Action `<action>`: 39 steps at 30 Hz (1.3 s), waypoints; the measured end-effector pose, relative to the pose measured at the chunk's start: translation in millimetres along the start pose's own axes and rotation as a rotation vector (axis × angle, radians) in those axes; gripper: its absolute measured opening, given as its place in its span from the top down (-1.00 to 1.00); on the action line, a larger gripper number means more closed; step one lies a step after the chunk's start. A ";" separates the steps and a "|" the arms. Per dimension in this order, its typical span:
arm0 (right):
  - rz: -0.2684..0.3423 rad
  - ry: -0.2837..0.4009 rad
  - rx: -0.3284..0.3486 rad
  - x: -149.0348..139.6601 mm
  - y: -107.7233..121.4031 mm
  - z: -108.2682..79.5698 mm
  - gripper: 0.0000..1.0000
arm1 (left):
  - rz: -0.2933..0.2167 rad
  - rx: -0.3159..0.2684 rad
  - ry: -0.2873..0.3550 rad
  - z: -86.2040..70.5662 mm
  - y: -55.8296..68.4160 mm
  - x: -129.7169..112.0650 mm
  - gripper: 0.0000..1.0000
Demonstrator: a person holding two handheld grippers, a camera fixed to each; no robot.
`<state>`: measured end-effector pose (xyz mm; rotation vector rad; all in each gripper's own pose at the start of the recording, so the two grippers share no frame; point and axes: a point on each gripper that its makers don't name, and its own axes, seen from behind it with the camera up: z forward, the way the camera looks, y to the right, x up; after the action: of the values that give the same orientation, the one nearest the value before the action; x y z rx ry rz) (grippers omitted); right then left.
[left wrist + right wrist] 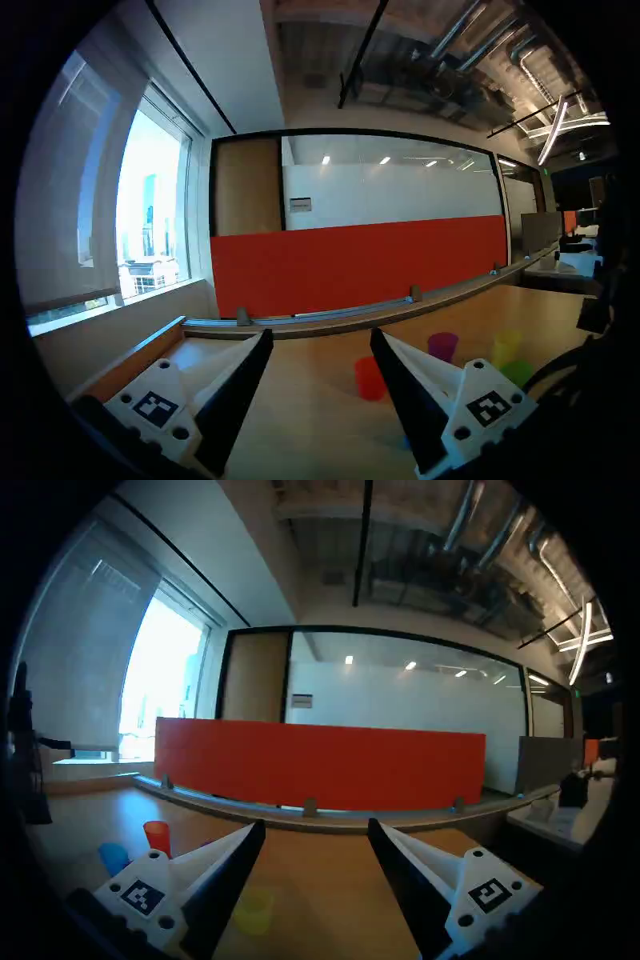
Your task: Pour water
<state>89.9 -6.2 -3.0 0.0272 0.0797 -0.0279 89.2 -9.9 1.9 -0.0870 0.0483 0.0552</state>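
In the left gripper view my left gripper (320,338) is open and holds nothing, above a wooden table (320,400). Past its right finger stand a red cup (370,378), a purple cup (442,346), a yellow cup (506,347) and a green cup (520,372). In the right gripper view my right gripper (314,826) is also open and holds nothing. A yellow cup (254,910) sits low between its fingers. A red cup (158,836) and a blue cup (114,856) stand to the left of its left finger. I cannot tell whether any cup holds water.
A red partition (360,264) with a curved rail runs along the table's far edge, also seen as the red partition (320,766). A bright window (148,224) is at the left. Dark equipment (600,304) stands at the right edge, and a dark shape (24,752) at the left.
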 end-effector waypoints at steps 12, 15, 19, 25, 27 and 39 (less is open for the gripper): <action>0.041 -0.016 -0.056 -16.4 10.2 -4.9 -0.98 | -0.043 0.049 -0.007 -3.2 -2.4 -25.6 -0.80; 0.063 -0.032 -0.076 -25.0 17.7 -5.5 -0.98 | -0.029 0.055 -0.004 -4.0 -1.7 -32.5 -0.80; 0.077 -0.053 -0.108 -32.1 28.9 -6.2 -0.98 | -0.012 0.067 0.006 -3.9 -2.1 -41.8 -0.80; 0.085 -0.058 -0.131 -31.7 35.0 -6.2 -0.98 | -0.012 0.090 0.011 -2.8 -2.5 -57.5 -0.80; 0.085 -0.060 -0.135 -31.5 35.5 -5.8 -0.98 | -0.011 0.095 0.010 -2.7 -2.0 -62.0 -0.80; 0.072 -0.088 -0.157 -31.9 31.9 0.9 -0.98 | -0.025 0.127 0.013 -7.4 -2.6 -85.8 -0.80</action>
<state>59.1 26.6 1.3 -0.1281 -0.0076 0.0488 3.4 -17.6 -1.0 0.0394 0.0637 0.0264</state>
